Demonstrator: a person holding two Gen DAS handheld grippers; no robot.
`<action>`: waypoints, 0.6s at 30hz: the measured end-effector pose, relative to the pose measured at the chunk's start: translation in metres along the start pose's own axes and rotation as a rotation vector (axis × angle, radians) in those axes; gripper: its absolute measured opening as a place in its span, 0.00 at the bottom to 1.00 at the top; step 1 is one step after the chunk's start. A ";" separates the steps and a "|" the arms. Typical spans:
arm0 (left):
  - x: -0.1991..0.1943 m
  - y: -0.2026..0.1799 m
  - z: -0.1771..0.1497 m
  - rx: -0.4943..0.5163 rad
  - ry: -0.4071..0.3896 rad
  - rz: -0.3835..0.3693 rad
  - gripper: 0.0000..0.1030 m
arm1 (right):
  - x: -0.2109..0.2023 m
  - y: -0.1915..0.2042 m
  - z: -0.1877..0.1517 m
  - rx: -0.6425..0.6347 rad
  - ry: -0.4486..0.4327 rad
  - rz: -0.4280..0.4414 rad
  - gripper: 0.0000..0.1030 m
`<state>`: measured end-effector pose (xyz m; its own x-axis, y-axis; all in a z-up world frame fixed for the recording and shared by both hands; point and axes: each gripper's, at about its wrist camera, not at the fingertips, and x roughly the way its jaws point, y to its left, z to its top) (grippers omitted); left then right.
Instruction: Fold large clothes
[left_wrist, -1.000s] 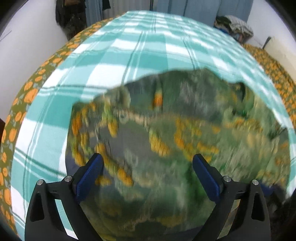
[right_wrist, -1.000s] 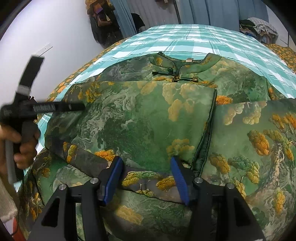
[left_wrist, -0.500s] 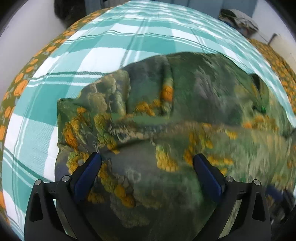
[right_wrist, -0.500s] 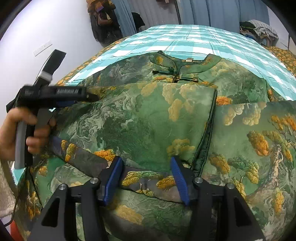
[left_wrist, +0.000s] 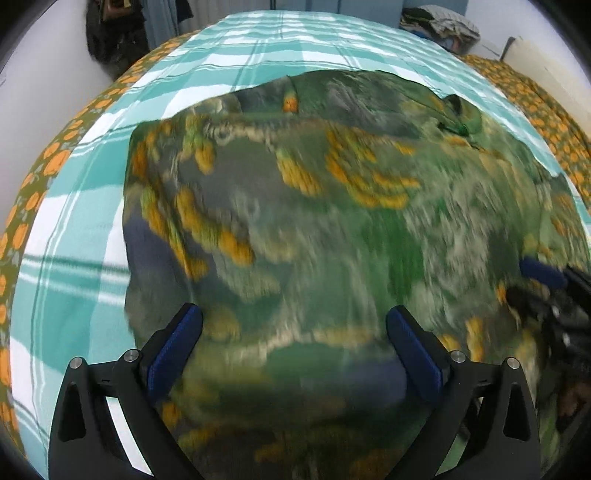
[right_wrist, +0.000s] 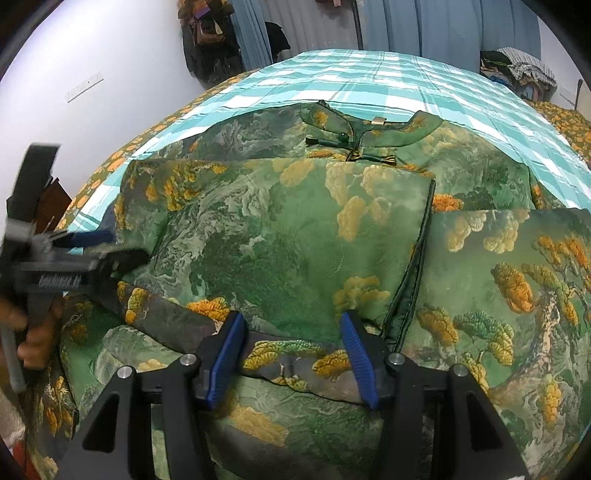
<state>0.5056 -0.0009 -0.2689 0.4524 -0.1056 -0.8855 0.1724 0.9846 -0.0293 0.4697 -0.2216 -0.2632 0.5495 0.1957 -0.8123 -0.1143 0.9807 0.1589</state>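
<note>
Our right gripper (right_wrist: 291, 354) sits low over the near edge of the green brocade garment (right_wrist: 280, 251), its blue pads half apart with a fold of the cloth between them. We cannot tell whether the pads press on that fold or only straddle it. Our left gripper (left_wrist: 295, 354) hangs over the garment's left side with its jaws spread wide and nothing clamped; its own view is smeared by motion. In the right wrist view it appears at the left edge, carried by a hand (right_wrist: 33, 332), with its tips at the garment's folded side.

The garment lies on the teal checked bedspread (right_wrist: 388, 85), collar (right_wrist: 369, 129) toward the far end. We judge the fold well begun: a panel is already turned over the body, its dark piped edge (right_wrist: 413, 266) running down the middle, and another layer lies across on the right. The lengthwise fold toward the collar looks still to come.

Against the earlier frames, the right gripper has kept its place and its opening. The left gripper has swung in and lower, from out beside the bed to the cloth's edge, and more of the garment now fills its view.
</note>
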 end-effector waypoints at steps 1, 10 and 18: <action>-0.004 0.001 -0.004 -0.007 -0.004 -0.008 0.97 | 0.000 0.000 0.000 -0.003 0.002 -0.003 0.54; -0.071 0.007 -0.048 -0.043 -0.078 -0.045 0.97 | -0.034 0.004 -0.002 0.006 -0.005 -0.009 0.55; -0.114 0.001 -0.083 -0.013 -0.142 0.020 0.97 | -0.101 0.011 -0.039 -0.047 -0.014 -0.206 0.77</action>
<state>0.3815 0.0239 -0.2067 0.5752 -0.1041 -0.8114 0.1514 0.9883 -0.0195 0.3808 -0.2306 -0.2015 0.5770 -0.0086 -0.8167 -0.0369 0.9987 -0.0365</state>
